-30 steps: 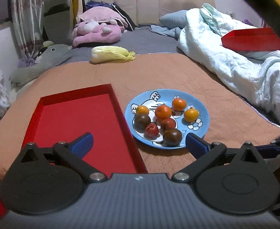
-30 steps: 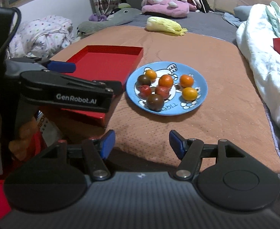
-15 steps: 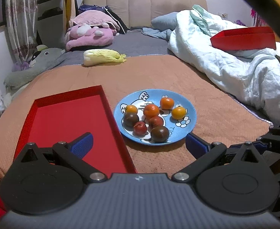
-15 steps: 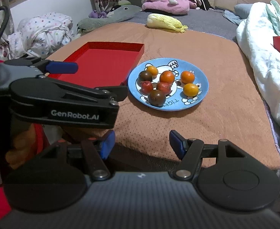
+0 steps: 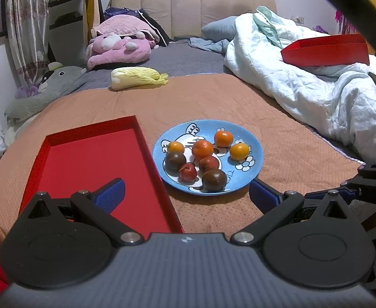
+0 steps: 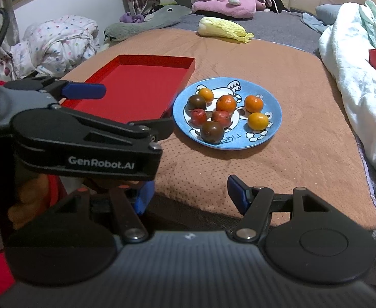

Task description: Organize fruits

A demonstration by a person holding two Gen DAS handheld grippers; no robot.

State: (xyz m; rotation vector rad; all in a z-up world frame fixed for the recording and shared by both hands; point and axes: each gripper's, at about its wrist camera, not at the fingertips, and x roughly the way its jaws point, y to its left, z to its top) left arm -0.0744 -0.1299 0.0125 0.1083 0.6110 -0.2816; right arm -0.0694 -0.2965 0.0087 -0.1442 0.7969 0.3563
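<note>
Eight small fruits (image 5: 203, 159) are shown gathered on a blue plate (image 5: 254, 159) on the bed, just beside a red tray (image 5: 90, 161) holding nothing. The left gripper (image 5: 185, 195) and right gripper (image 6: 190, 195) are held spread wide, grasping nothing, short of the plate. Whether sorting is beginning or complete cannot be settled.
</note>
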